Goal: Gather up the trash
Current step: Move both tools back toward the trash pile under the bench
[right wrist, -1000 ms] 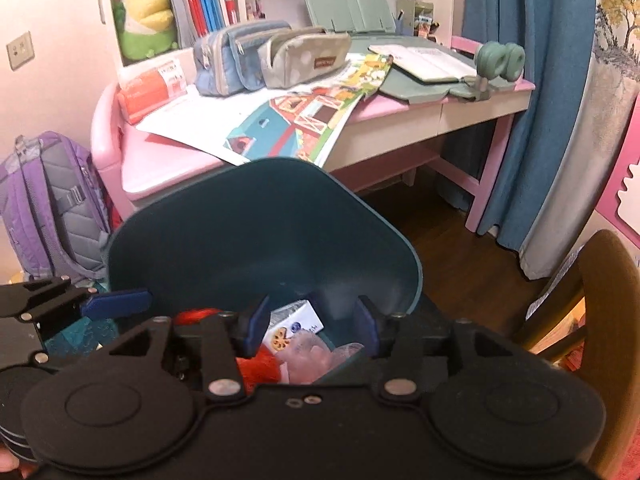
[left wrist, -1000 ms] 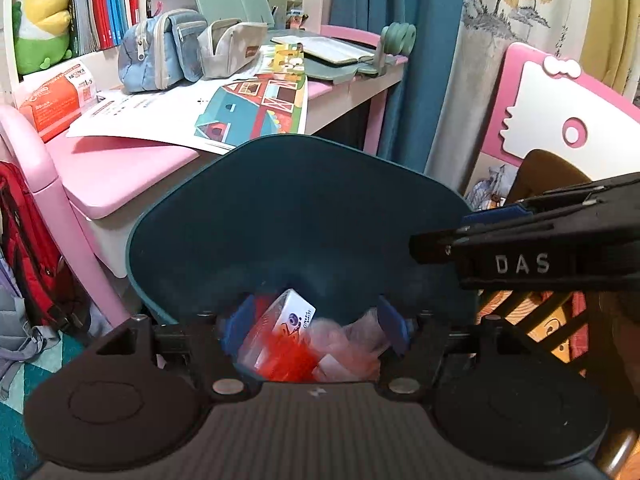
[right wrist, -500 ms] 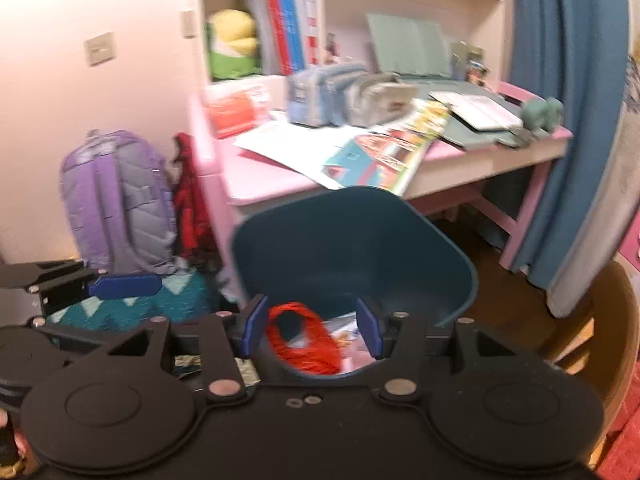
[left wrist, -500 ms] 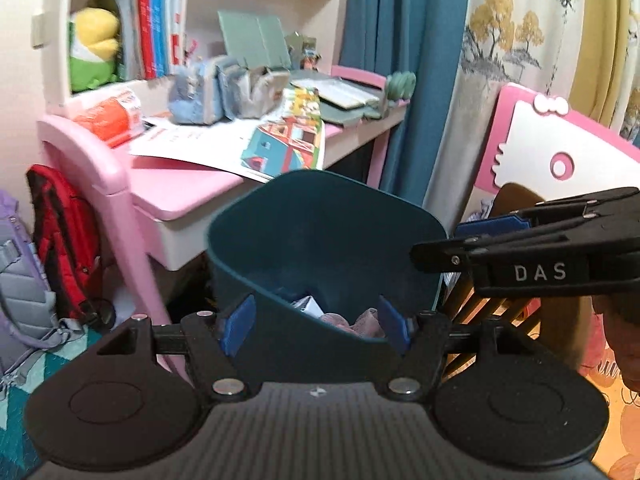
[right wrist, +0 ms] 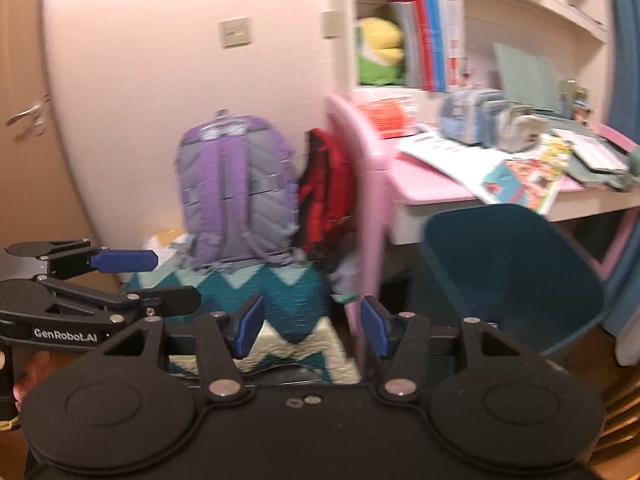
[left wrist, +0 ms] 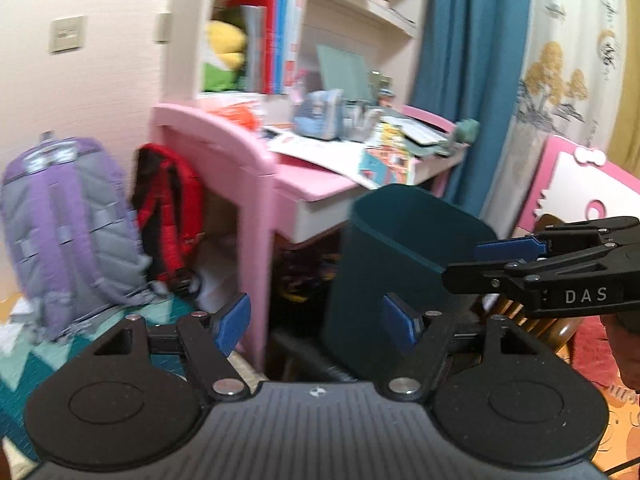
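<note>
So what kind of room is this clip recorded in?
Most likely a child's bedroom or study corner: a pink desk strewn with papers and pencil cases, a shelf of books with a plush toy, and school backpacks on the floor beside it.

My two wrist cameras look forward and slightly down from close range, side by side; both take in the pink bench [left wrist: 320, 188], the teal bin [right wrist: 516, 272] and the purple backpack [right wrist: 236, 192].
</note>
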### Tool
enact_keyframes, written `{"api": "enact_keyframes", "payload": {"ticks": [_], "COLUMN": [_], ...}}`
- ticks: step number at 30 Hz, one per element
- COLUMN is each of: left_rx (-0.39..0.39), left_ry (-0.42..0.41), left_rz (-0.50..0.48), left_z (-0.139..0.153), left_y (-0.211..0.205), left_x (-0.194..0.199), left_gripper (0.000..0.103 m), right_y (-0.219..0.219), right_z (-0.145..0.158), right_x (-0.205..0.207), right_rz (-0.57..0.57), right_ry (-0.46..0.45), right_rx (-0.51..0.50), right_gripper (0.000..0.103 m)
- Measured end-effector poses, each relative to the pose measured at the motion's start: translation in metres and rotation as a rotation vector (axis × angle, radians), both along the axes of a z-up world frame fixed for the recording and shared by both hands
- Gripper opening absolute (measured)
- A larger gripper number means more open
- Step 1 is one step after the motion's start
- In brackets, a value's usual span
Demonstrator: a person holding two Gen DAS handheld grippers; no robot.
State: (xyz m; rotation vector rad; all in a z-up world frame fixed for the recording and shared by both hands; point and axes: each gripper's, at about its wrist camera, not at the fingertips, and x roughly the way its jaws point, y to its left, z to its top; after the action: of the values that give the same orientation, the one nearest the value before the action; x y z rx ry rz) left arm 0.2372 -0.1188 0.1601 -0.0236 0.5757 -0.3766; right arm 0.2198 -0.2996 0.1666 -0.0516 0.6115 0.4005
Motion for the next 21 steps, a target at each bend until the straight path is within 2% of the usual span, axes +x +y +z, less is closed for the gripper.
{"api": "enact_keyframes", "payload": {"ticks": [4, 13, 17, 21], "left_rx": [-0.001, -0.059, -0.061, -0.059], "left_ry": [-0.003, 0.035, 0.047, 0.049], "left_rz": [0.067, 0.193, 0.246, 0.285], "left_z": [-0.010, -0.047, -0.071, -0.100], "left_y": [0.045, 0.125, 0.153, 0.178], "left_x": [-0.023, -0.053, -0.062, -0.068], "left_gripper": [0.079, 0.085, 0.101, 0.102], "right_y": [0.036, 0.112, 0.141, 0.169], "right_z": [-0.016, -0.069, -0.102, -0.141], "right_x": [-0.003, 0.004, 0.008, 0.020], "right_rz": [0.076, 0.199, 0.240, 0.262], "right_ry": [0.010, 0.068, 0.095, 0.143], "right_rx": [0.004, 0.014, -0.010, -0.034], "right_gripper": [0.055, 0.057, 0.058, 0.058]}}
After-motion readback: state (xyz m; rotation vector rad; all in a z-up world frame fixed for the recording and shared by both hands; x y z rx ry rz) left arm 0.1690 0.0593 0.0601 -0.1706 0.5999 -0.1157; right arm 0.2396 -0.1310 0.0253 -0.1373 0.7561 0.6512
